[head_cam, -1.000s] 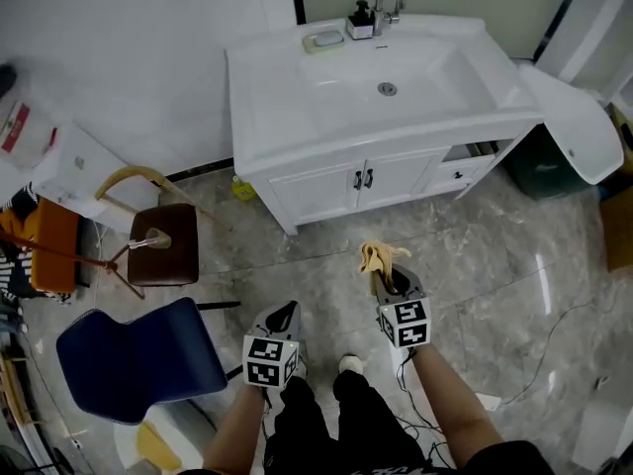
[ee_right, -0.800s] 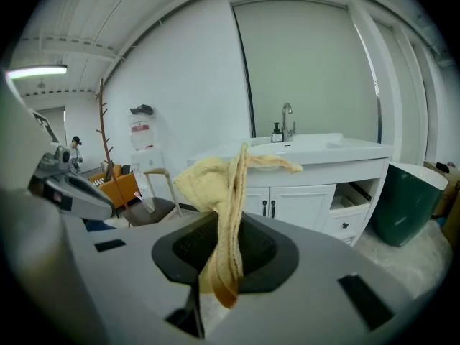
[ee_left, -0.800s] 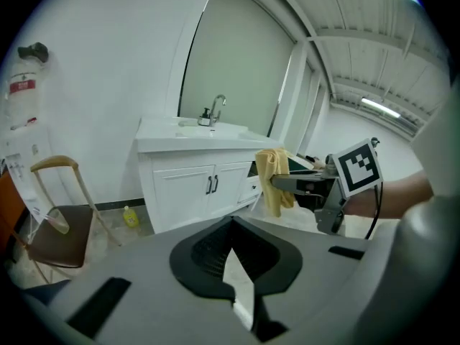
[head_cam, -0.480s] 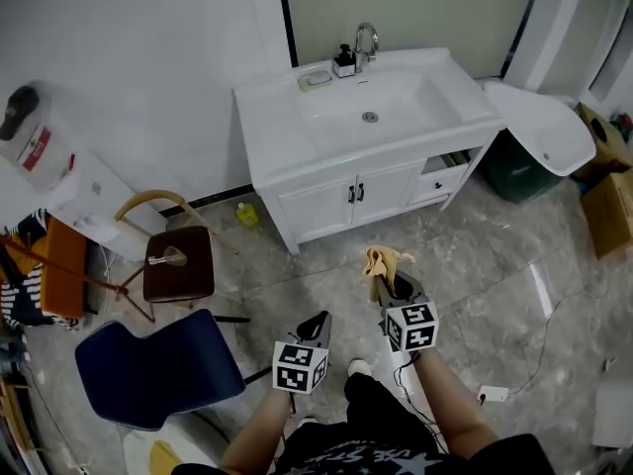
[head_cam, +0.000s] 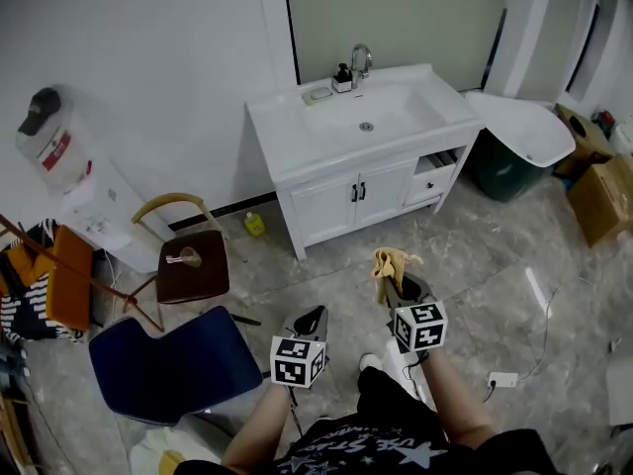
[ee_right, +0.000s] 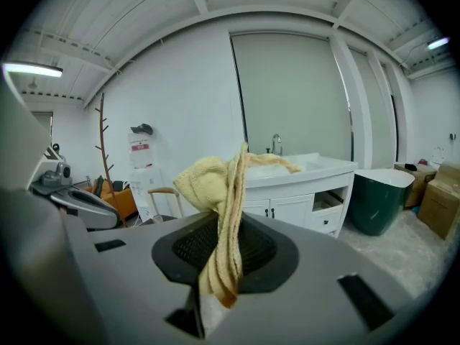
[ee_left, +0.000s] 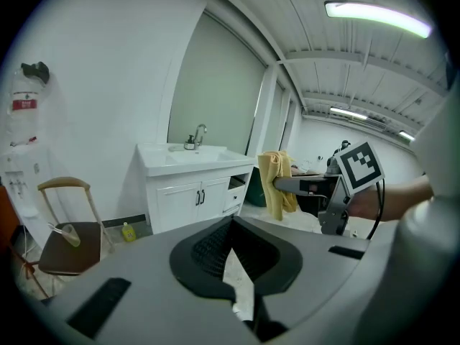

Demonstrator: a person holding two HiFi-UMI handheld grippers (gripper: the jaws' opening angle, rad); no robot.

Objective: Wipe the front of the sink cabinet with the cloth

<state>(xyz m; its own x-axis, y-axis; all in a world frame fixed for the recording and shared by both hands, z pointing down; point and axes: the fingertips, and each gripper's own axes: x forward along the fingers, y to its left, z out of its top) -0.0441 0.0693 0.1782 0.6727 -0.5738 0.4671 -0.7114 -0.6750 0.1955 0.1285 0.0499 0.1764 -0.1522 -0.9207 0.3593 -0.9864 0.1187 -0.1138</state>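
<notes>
A white sink cabinet [head_cam: 358, 198] with two doors and dark handles stands against the far wall, seen smaller in the left gripper view [ee_left: 192, 196] and behind the cloth in the right gripper view [ee_right: 298, 205]. My right gripper [head_cam: 399, 283] is shut on a yellow cloth [head_cam: 390, 263], which hangs bunched from its jaws [ee_right: 224, 214] and shows from the side as well [ee_left: 276, 182]. My left gripper [head_cam: 311, 322] is shut with nothing in it, low over the floor. Both grippers are well short of the cabinet.
A wooden chair [head_cam: 189, 258] and a blue seat [head_cam: 174, 358] stand at the left. A water dispenser [head_cam: 69, 181] is by the left wall. A dark green bin [head_cam: 505, 173] and cardboard box [head_cam: 599, 198] sit right of the cabinet. A yellow bottle [head_cam: 255, 225] rests by the baseboard.
The view has drawn back from the cabinet, which now looks smaller and farther. Both grippers kept their hold and position in front of the body; the cloth stays clamped.
</notes>
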